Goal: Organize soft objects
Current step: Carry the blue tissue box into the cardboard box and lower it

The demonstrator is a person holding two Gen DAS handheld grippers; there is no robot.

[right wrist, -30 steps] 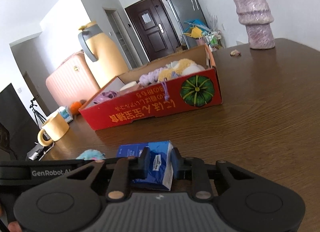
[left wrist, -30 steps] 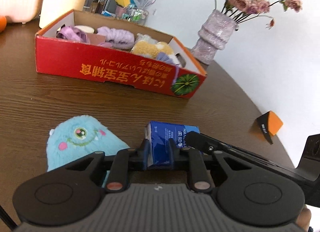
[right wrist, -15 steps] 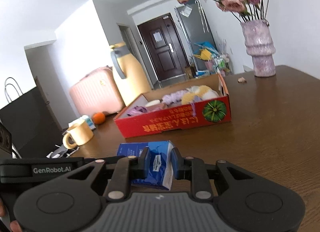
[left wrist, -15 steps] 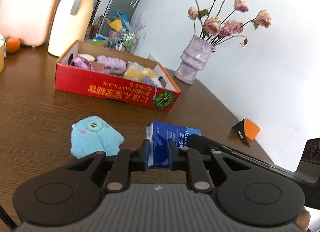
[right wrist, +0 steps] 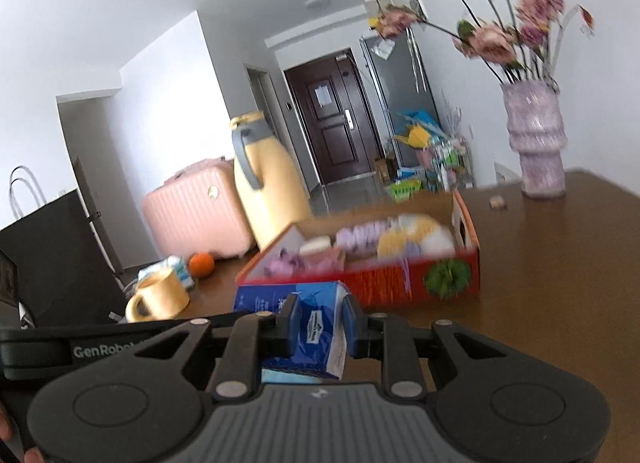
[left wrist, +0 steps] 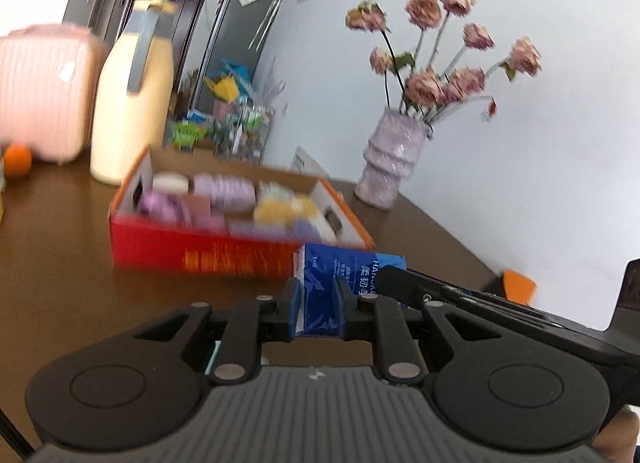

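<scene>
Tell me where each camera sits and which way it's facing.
Left wrist: rides the left tool, looking forward along its fingers at the blue tissue pack it clamps, the red cardboard box and flower vase; the right tool's arm crosses at right.
Right wrist: rides the right tool, clamping the same pack's other end, facing the box, thermos jug and door.
Shared: pack, box, vase, jug, pink suitcase.

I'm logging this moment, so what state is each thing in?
Left gripper: shut on one end of the tissue pack.
Right gripper: shut on its other end.
Blue tissue pack: held between both grippers, off the table.
Red cardboard box: open-topped, holding soft items.
Vase: upright, holding flowers.
Yellow mug: upright.
</scene>
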